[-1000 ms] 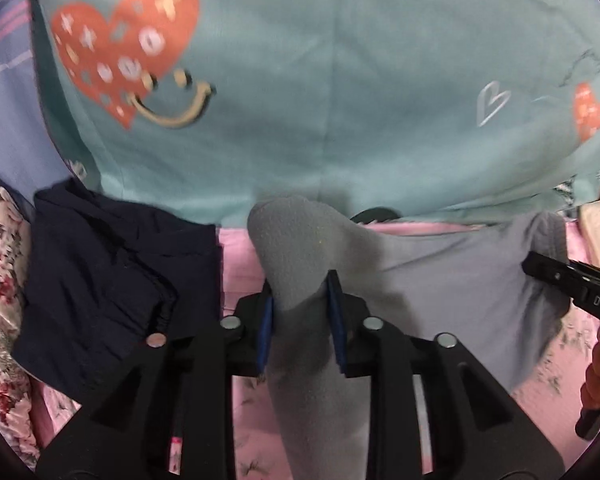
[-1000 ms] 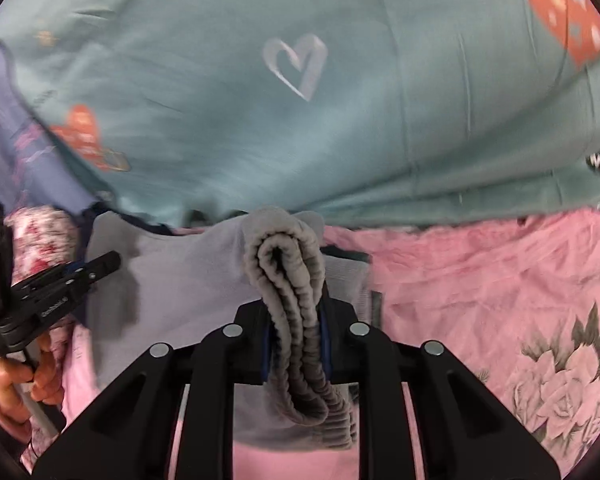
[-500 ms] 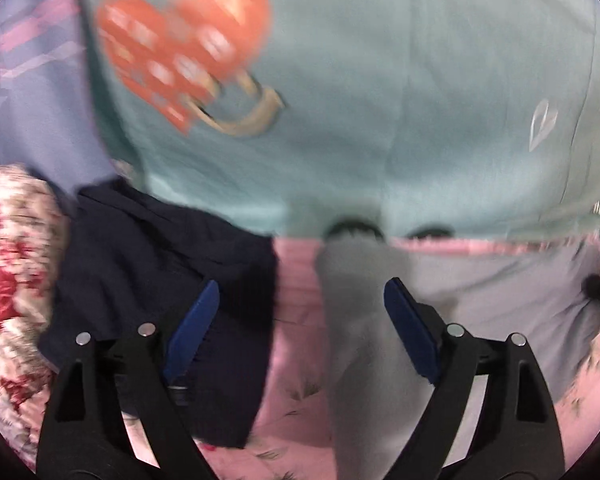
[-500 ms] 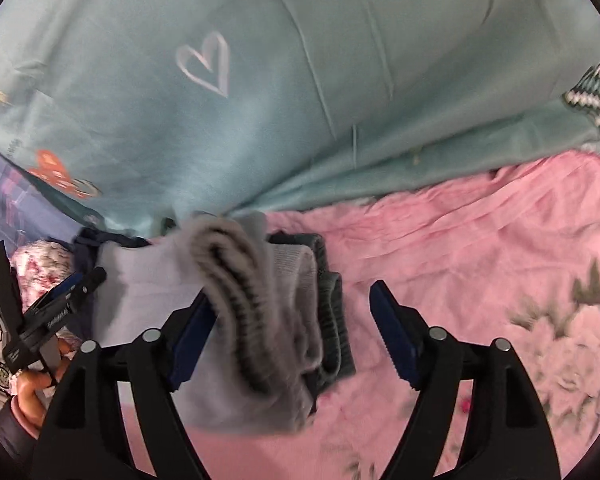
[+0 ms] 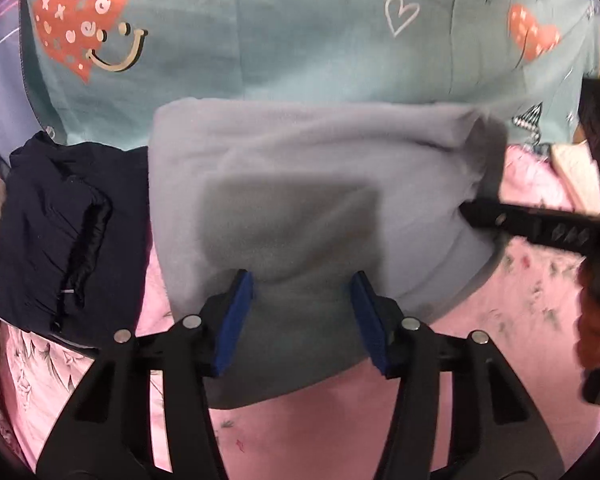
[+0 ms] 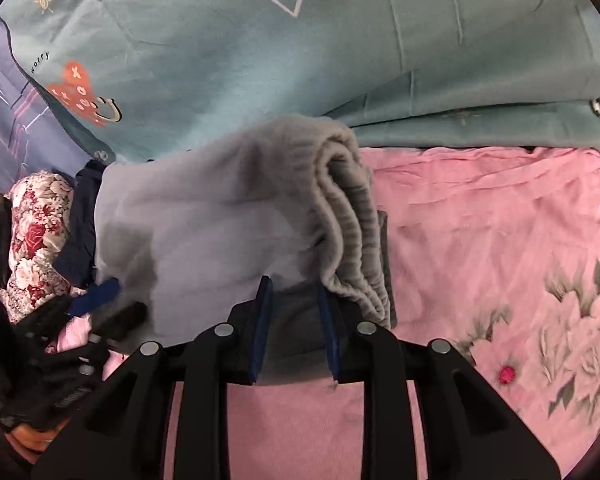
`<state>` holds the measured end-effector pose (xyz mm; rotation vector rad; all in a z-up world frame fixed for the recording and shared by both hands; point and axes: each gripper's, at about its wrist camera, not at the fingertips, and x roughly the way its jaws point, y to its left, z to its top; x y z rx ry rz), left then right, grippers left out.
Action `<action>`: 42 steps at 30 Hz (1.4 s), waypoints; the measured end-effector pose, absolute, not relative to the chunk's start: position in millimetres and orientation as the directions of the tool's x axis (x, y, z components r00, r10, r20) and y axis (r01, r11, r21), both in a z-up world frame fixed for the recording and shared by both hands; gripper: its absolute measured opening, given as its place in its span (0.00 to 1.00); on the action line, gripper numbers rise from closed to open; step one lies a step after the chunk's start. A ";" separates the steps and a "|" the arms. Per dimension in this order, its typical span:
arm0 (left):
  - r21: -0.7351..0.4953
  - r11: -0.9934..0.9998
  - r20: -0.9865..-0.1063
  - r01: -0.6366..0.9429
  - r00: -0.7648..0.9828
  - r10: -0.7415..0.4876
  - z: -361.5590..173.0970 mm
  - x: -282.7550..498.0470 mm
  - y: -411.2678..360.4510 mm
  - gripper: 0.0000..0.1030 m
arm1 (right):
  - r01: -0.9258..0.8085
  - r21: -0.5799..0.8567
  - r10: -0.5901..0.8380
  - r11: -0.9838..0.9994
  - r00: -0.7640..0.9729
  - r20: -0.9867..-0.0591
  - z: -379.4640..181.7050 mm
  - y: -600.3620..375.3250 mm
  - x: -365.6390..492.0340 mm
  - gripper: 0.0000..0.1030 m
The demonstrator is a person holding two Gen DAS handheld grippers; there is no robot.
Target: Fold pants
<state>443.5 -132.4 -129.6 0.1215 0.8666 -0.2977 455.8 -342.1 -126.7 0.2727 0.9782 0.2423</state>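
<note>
left wrist view: grey pants (image 5: 300, 184) lie folded compact on pink bedsheet (image 5: 340, 432); left claw (image 5: 302, 316) and right claw (image 6: 296, 320) both spread, gripping nothing; folding judged essentially complete.

Navy garment (image 5: 48, 220), teal duvet (image 5: 280, 32), pink sheet (image 6: 500, 240).

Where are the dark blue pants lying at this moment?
In the left wrist view the dark blue pants lie at the left side on the pink sheet, directly beside the folded grey pants and below the teal blanket.
</note>
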 end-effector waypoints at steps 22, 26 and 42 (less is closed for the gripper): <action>0.024 0.993 -0.705 0.116 0.706 -0.066 3.7 254.3 -84.6 0.98 | -0.097 0.091 0.133 0.991 0.670 -0.731 15.1 -273.5 250.1 0.64; 0.012 0.994 -0.701 0.111 0.710 -0.071 9.5 233.5 -80.2 0.98 | -0.106 0.099 0.145 0.989 0.669 -0.729 16.2 -268.5 227.0 0.65; 0.026 0.988 -0.686 0.150 0.722 -0.091 24.2 200.8 -94.0 0.98 | -0.094 0.122 0.154 0.988 0.678 -0.719 23.3 -274.6 190.7 0.65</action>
